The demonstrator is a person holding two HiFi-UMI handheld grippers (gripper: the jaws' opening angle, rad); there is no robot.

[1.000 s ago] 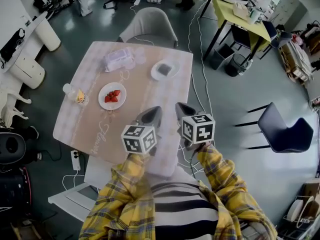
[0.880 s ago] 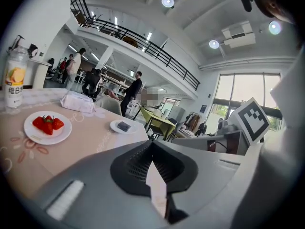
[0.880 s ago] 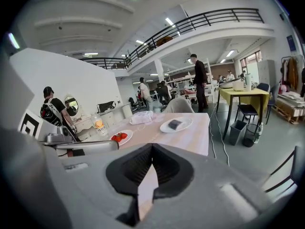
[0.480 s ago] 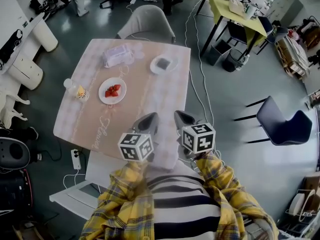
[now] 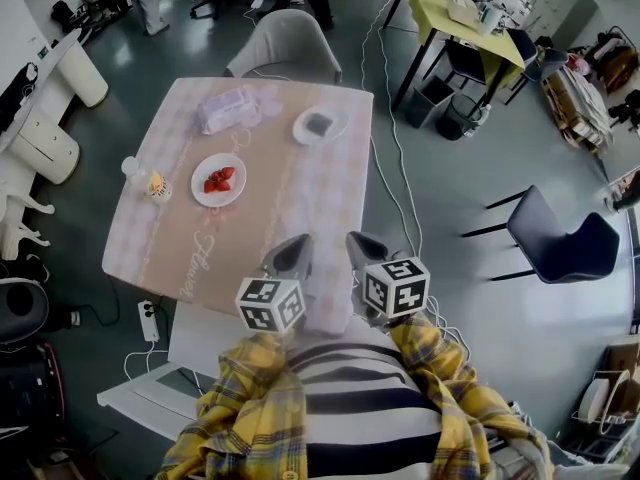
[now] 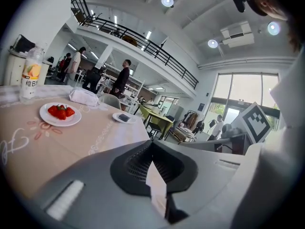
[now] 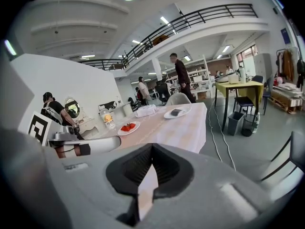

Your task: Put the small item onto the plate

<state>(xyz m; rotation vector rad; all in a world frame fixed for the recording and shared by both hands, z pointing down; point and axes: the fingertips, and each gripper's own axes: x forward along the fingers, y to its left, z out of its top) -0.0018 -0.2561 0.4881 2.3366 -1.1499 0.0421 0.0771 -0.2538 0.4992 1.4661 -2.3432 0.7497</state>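
On the pink-clothed table (image 5: pixel 300 208) a white plate (image 5: pixel 320 125) at the far right holds a small dark flat item (image 5: pixel 320 123). A second white plate (image 5: pixel 219 181) with red strawberries lies left of the middle. My left gripper (image 5: pixel 290 256) and right gripper (image 5: pixel 362 250) hover side by side over the table's near edge, both shut with nothing held, well short of the plates. The left gripper view shows the strawberry plate (image 6: pixel 59 113) and the dark-item plate (image 6: pixel 124 118) beyond the closed jaws. The right gripper view shows the same two plates (image 7: pixel 128 127), (image 7: pixel 177 112).
A small drink bottle (image 5: pixel 155 185) stands at the table's left edge and a white wipes packet (image 5: pixel 230 108) lies at the back. A grey chair (image 5: pixel 285 43) is behind the table, a dark chair (image 5: pixel 555 243) to the right. Cables (image 5: pixel 395 148) run along the floor.
The whole view has drifted: the table sits a little further off and both grippers have come slightly back toward its near edge. Nothing on the table has moved.
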